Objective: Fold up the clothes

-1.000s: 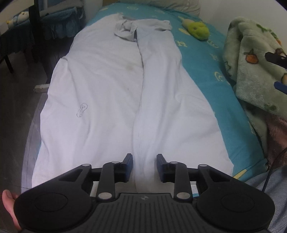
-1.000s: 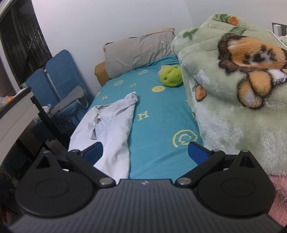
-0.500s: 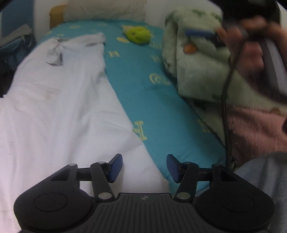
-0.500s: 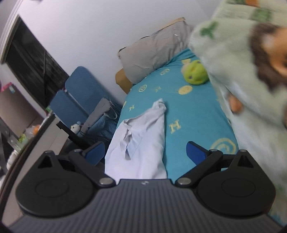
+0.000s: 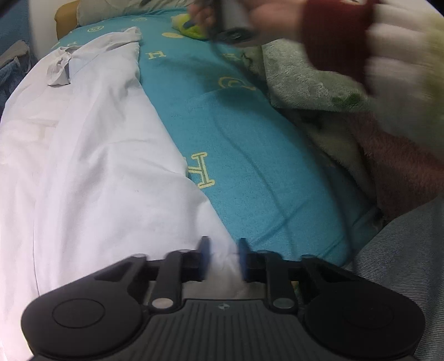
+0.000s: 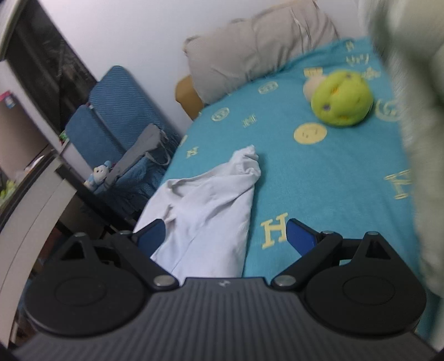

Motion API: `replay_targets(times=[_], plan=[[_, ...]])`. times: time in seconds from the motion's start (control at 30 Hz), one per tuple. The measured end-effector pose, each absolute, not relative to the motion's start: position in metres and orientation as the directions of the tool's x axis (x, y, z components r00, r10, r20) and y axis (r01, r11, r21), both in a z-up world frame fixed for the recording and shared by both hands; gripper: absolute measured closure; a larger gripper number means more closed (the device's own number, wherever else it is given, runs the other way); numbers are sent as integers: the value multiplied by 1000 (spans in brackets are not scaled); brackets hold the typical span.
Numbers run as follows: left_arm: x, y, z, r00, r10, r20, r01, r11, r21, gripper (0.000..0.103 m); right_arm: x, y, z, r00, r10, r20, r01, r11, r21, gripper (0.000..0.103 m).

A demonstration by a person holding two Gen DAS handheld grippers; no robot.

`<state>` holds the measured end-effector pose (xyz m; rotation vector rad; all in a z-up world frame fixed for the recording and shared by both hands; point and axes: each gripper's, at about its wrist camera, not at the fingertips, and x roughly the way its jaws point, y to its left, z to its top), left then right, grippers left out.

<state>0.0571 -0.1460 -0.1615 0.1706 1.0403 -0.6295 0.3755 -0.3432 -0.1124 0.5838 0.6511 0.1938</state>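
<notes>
A white garment [image 5: 91, 166] lies spread along the left side of a bed with a teal sheet [image 5: 249, 155]. My left gripper [image 5: 222, 254] hovers at the garment's near right edge, jaws a narrow gap apart with white cloth showing between them. My right gripper [image 6: 226, 234] is wide open and empty, above the garment's far end [image 6: 211, 205] near the sheet. The right hand and gripper blur across the top of the left wrist view [image 5: 277, 19].
A green plush toy [image 6: 341, 98] and a grey pillow [image 6: 258, 47] lie at the head of the bed. A green fleece blanket [image 5: 310, 80] piles along the right side. A blue folded chair [image 6: 111, 116] and a desk [image 6: 30, 200] stand left of the bed.
My left gripper has swung right from the garment's middle to its right edge and its jaws have narrowed. My right gripper has moved forward toward the garment's far end, staying open.
</notes>
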Motion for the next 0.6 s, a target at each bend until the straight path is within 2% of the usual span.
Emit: replay_targets(times=[0.03,0.13,0.23,0.3,0.33,0.37,0.4,0.47,0.6], plan=[[58,-142,-160,340,-418,-843,554,813,-179,98,391,-341,-123,775,351,-525,13,822,569,7],[61,-130,-156,317,-467,-826,552,798,-240,100,432,-331,-154,756,359,-547,28,817,576,18],[63,-117,-153,289,-527,-799,564,768,-303,101,467,-319,-178,750,350,-561,41,822,567,22],[65,-111,-149,272,-571,-774,577,741,-344,101,479,-310,-181,757,352,-550,18,831,556,33],[66,-109,-146,270,-590,-761,589,727,-353,101,484,-305,-182,758,356,-546,6,834,552,52],[66,-108,-143,263,-606,-750,599,712,-365,101,490,-301,-183,759,361,-542,-6,836,548,79],[66,-106,-140,256,-622,-740,608,699,-377,101,495,-297,-183,753,361,-550,-12,844,537,89],[66,-103,-136,242,-649,-722,614,678,-404,102,496,-293,-175,757,350,-552,-25,860,510,95],[63,-105,-123,249,-681,-689,639,650,-412,102,493,-301,-154,778,333,-532,-29,866,500,96]])
